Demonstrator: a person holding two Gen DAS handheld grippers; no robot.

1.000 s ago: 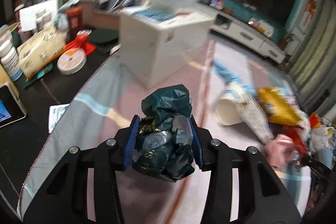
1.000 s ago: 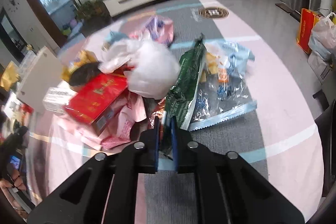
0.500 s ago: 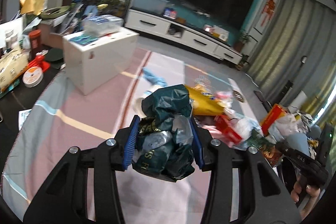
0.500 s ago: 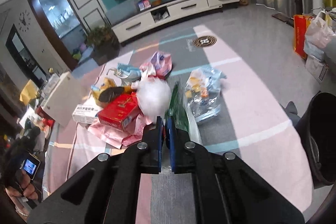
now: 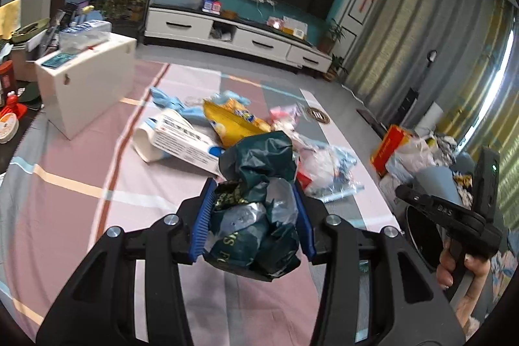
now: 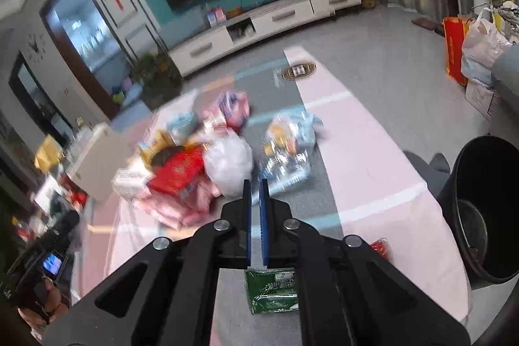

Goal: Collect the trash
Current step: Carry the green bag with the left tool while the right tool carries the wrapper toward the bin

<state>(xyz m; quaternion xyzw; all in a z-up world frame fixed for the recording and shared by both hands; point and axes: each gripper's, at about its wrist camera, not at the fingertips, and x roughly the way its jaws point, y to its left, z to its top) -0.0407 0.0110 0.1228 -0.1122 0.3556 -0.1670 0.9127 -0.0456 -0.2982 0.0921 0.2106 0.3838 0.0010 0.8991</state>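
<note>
Left hand-held gripper pinching crumpled green bag; right hand-held gripper pinching green wrapper.

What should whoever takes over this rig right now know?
Left hand-held gripper: shut on a crumpled dark green bag, lifted above the rug.
Right hand-held gripper: shut on a green wrapper, which hangs below the pads.
Black bin: on the floor to the right, open.
Done: two pieces picked up, neither binned yet.
Left: drop both in the bin, then clear the pile on the rug, including the red box, white bag and other wrappers.
</note>
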